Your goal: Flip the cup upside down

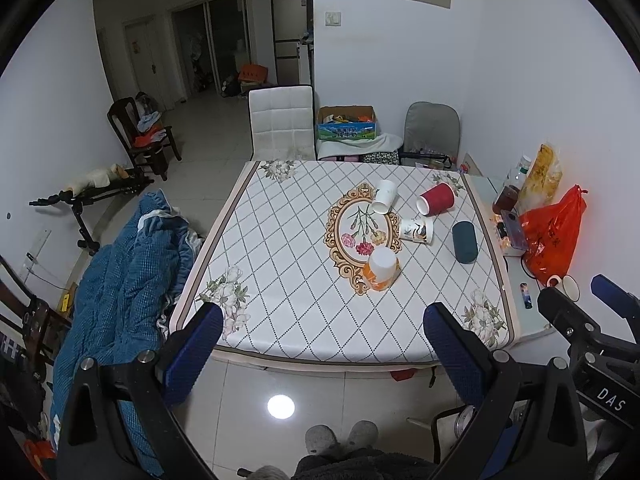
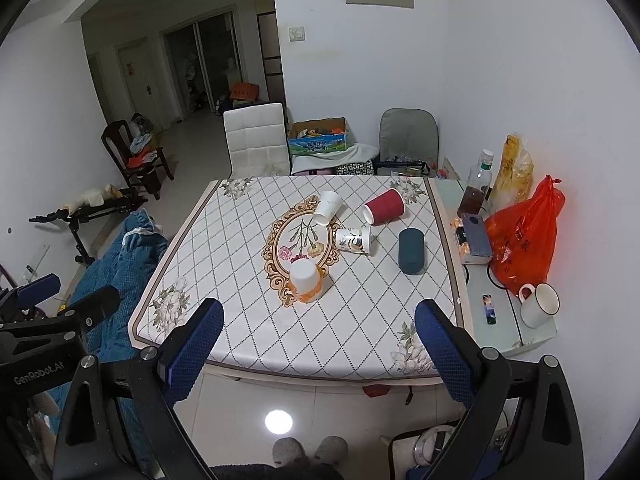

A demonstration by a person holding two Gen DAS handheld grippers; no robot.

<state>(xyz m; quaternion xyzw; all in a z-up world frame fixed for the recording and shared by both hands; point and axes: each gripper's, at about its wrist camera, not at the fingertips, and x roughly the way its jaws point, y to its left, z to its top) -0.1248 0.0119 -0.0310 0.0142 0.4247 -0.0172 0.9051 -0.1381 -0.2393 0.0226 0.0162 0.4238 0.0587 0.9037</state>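
Several paper cups are on the patterned tablecloth (image 1: pixel 280 260). An orange-and-white cup (image 1: pixel 382 268) (image 2: pixel 306 280) stands upside down nearest me. A white printed cup (image 1: pixel 416 230) (image 2: pixel 354 240), a red cup (image 1: pixel 437 199) (image 2: pixel 384 207), a plain white cup (image 1: pixel 385 196) (image 2: pixel 328 208) and a dark teal cup (image 1: pixel 465 241) (image 2: pixel 411 250) lie on their sides. My left gripper (image 1: pixel 324 326) and right gripper (image 2: pixel 320 322) are both open and empty, held before the table's near edge, well short of the cups.
A side shelf (image 2: pixel 500 320) on the right carries an orange bag (image 2: pixel 520 236), a white mug (image 2: pixel 538 306), a bottle (image 2: pixel 476 188) and a phone (image 2: pixel 476 234). Chairs (image 1: pixel 280 120) stand behind the table. A blue blanket (image 1: pixel 120 280) lies at the left.
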